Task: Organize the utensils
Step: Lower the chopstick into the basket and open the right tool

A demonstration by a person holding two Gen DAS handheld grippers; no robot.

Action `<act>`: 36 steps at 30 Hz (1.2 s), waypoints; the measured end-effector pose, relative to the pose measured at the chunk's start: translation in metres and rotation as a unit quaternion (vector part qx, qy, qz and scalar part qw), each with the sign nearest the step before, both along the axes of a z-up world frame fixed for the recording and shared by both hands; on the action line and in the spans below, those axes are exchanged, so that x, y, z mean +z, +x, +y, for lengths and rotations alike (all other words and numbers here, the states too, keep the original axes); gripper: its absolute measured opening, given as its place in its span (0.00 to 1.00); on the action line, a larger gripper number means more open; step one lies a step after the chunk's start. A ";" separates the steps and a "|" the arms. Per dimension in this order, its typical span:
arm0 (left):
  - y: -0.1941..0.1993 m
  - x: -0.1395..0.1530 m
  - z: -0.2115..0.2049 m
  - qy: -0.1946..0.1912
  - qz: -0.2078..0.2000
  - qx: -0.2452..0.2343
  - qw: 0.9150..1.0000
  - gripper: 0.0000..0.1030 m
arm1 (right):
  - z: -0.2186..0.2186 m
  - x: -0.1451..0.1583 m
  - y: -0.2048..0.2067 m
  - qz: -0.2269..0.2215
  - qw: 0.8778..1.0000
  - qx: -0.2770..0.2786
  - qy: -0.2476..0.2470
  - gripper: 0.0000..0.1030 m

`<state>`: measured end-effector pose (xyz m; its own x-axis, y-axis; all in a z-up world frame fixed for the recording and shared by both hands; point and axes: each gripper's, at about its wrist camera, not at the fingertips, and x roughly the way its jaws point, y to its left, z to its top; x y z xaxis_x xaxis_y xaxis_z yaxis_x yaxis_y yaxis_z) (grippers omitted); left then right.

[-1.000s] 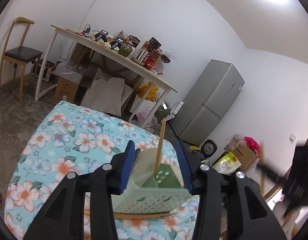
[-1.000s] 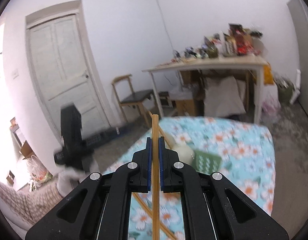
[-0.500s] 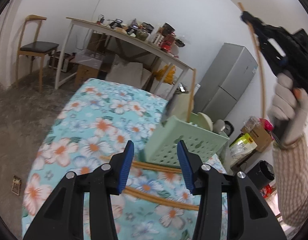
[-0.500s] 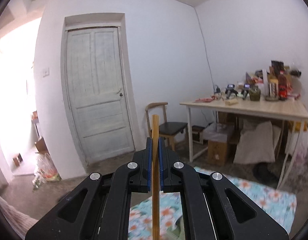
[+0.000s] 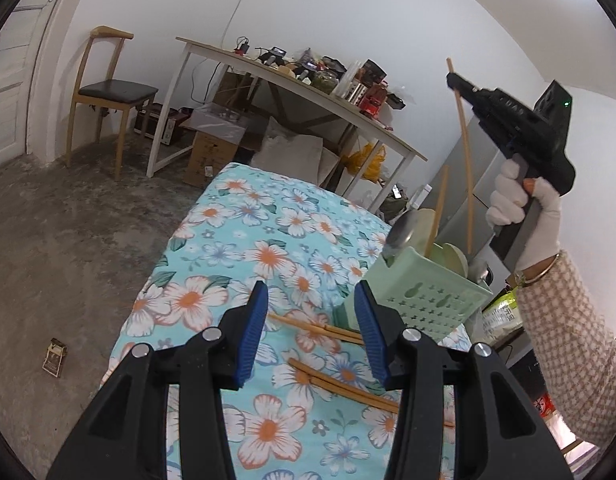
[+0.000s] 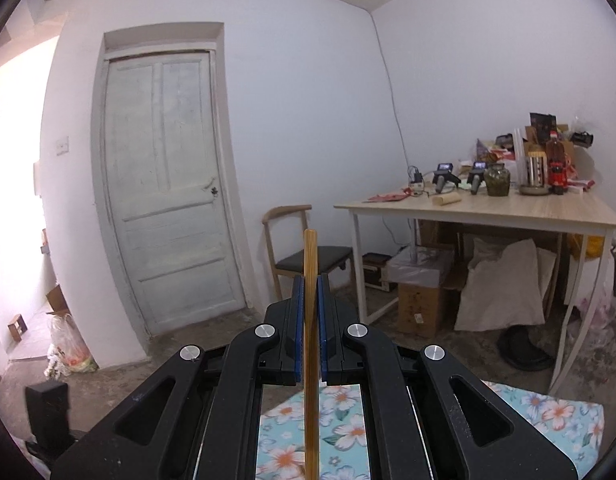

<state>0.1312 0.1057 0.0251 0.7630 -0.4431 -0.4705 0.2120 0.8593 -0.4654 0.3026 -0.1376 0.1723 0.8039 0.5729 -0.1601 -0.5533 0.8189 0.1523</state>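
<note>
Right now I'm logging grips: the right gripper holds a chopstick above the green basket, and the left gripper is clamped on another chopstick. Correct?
Not quite. The left gripper is open and holds nothing, as the left wrist view shows; loose chopsticks lie on the cloth beyond it. The right gripper does hold a chopstick above the green basket.

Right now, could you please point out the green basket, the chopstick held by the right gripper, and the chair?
green basket (image 5: 431, 298): left wrist view, perforated front wall.
held chopstick (image 6: 310, 280): right wrist view, shaft between fingers.
chair (image 5: 116, 90): left wrist view, dark seat.

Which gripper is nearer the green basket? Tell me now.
Right. The right gripper hangs above the green basket, its chopstick dipping into the top. The left gripper is open, back from the basket's near side, over loose chopsticks.
</note>
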 end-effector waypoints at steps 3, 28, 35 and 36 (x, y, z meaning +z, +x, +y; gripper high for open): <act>0.003 -0.002 0.001 0.002 0.002 0.003 1.000 0.42 | 0.002 -0.007 0.006 0.005 1.000 -0.002 -0.007 0.05; -0.009 0.004 -0.011 -0.006 -0.003 -0.020 1.000 0.42 | -0.023 -0.026 -0.089 0.028 0.993 -0.048 -0.104 0.22; -0.023 0.007 -0.034 0.006 -0.003 -0.052 0.999 0.42 | -0.061 -0.024 -0.157 0.040 0.997 -0.069 -0.025 0.22; -0.025 0.006 -0.038 0.008 -0.001 -0.058 0.998 0.42 | -0.065 -0.029 -0.169 0.046 0.996 -0.072 -0.015 0.22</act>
<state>0.1064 0.0675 0.0310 0.7082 -0.5201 -0.4774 0.3105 0.8368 -0.4510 0.1333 -0.2025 0.1430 0.8584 0.4469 -0.2519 -0.4147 0.8936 0.1718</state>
